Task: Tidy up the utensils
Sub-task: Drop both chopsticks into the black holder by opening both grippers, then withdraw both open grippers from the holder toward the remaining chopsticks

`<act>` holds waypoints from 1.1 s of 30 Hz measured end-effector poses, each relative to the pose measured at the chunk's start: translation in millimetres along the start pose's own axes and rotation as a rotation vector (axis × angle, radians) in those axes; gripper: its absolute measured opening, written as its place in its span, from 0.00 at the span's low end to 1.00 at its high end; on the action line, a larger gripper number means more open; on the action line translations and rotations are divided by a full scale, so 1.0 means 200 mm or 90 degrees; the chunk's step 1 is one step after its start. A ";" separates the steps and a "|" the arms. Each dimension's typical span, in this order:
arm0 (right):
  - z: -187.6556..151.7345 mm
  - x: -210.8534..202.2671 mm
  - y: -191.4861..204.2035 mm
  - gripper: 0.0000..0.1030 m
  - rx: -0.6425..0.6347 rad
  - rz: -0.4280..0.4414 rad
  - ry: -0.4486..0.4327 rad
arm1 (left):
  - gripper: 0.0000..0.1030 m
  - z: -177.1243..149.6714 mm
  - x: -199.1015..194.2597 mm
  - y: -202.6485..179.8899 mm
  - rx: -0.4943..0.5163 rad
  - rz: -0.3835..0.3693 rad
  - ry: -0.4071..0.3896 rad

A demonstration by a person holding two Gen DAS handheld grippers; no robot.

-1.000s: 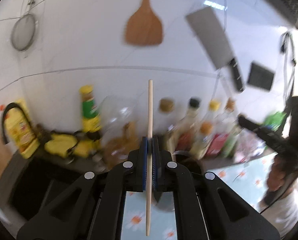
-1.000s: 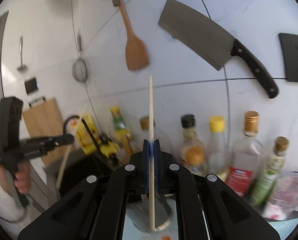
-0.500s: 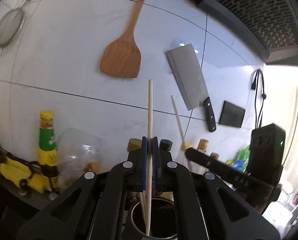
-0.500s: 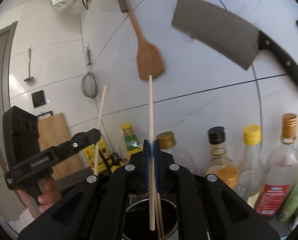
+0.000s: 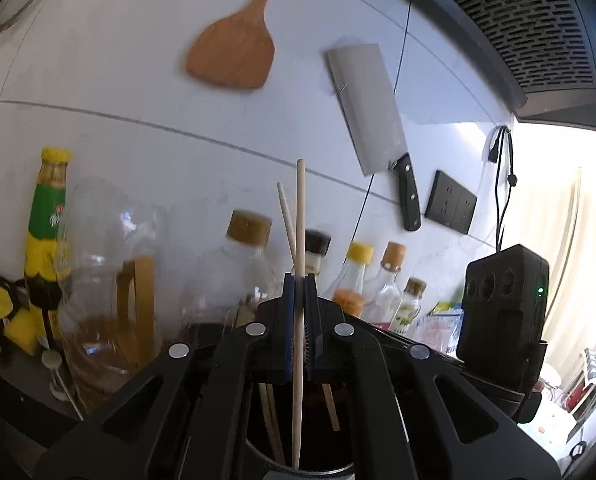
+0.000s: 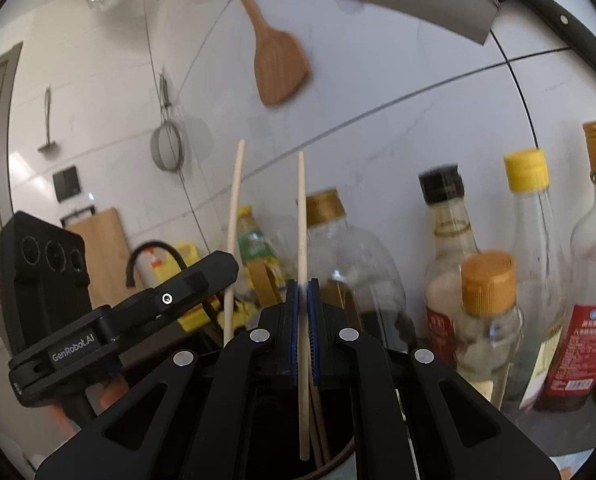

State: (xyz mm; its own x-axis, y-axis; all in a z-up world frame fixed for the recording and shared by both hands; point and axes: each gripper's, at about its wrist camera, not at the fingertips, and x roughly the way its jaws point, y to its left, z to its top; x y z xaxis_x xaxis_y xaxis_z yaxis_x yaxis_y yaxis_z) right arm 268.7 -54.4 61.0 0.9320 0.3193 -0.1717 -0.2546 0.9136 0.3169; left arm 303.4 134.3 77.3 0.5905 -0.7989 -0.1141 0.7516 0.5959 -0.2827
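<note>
Only our right view shows the tan cutting board (image 6: pixel 98 248). Both grippers (image 5: pixel 299 332) (image 6: pixel 302 332) pinch pale wooden chopsticks (image 5: pixel 299 240) (image 6: pixel 301 240) above the dark round holder (image 6: pixel 337 460) holding more sticks.

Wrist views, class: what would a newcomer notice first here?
A pale chopstick stands upright, pinched in the left gripper, its lower end in a dark holder. The right gripper pinches another chopstick over that holder. On the white wall hang a cleaver and a wooden spatula.
</note>
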 end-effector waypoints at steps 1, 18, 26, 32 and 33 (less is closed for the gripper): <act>-0.01 0.00 0.01 0.05 -0.004 -0.002 0.002 | 0.05 -0.01 0.00 0.00 0.000 -0.001 0.005; -0.08 -0.09 0.10 0.09 -0.053 -0.047 0.035 | 0.21 -0.10 -0.10 -0.05 0.001 0.043 0.033; -0.02 -0.20 0.15 0.34 -0.077 -0.048 0.040 | 0.53 -0.03 -0.24 -0.08 -0.005 0.087 0.014; 0.03 -0.29 0.20 0.47 -0.100 -0.046 0.041 | 0.66 -0.01 -0.35 -0.12 0.008 0.119 0.020; 0.04 -0.30 0.21 0.48 -0.101 -0.047 0.040 | 0.68 -0.01 -0.37 -0.13 0.008 0.126 0.021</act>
State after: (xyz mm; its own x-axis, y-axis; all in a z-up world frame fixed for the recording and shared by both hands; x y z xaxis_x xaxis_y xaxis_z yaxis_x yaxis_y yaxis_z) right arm 203.8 -37.8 91.2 0.9327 0.2609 -0.2489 -0.2287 0.9617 0.1510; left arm 240.5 178.0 91.9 0.7173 -0.6680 -0.1982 0.6255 0.7426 -0.2392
